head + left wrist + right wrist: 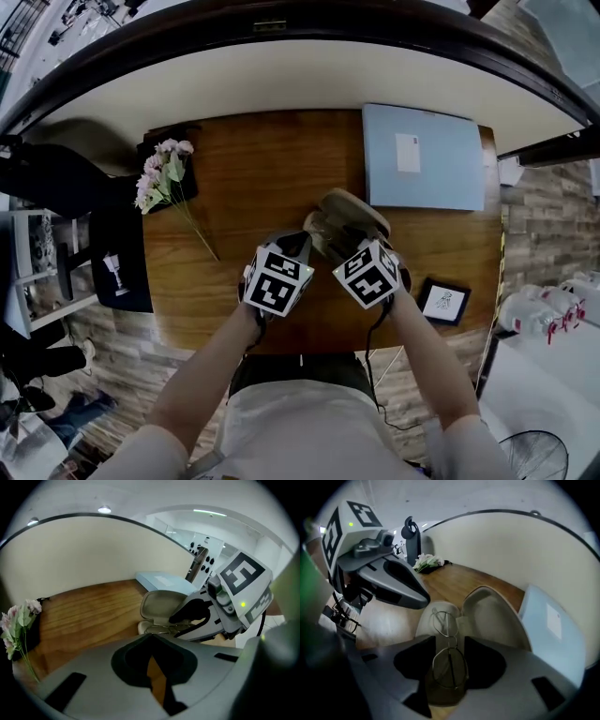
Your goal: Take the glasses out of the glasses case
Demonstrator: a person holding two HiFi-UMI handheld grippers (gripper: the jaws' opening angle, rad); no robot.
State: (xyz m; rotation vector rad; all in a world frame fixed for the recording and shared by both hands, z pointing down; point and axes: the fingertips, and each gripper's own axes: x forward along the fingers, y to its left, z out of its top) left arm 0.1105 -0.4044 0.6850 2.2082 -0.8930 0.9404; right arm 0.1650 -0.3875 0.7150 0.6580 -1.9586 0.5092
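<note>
glasses [451, 670]: thin wire frame, so we'd grip light and lift straight up, no twist, clear of lid. Near lens sits between right gripper [450, 641] jaws, narrowed onto it, pads seem on rim both sides. Far lens over tray of open glasses case [497, 613], mid-table. left gripper [151, 641] just left of case, jaws together, empty; we'd pin tray with it. table [234, 178] wood.

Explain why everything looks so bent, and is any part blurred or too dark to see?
Head view: the wide lens bows the cream wall into an arc; lighting is even. Left gripper view: black corners, ceiling lights glare, the right gripper is close and slightly soft. Right gripper view: glasses sharp though shaded between the jaws; green smear at the left edge.
</note>
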